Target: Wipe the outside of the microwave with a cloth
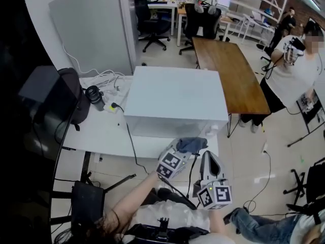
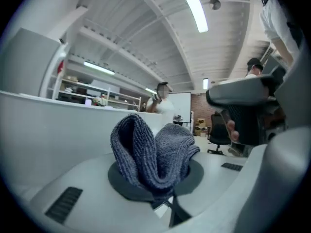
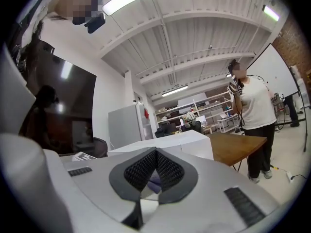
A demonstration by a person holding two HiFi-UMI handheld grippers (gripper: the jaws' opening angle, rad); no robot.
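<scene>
left gripper: clamped on the cloth, bunched ready for wiping
right gripper: jaws together, empty, idle
microwave: just ahead

Beyond the wooden table, black office chairs are standing on pale floor; left of it, a grey cabinet is rising.
</scene>
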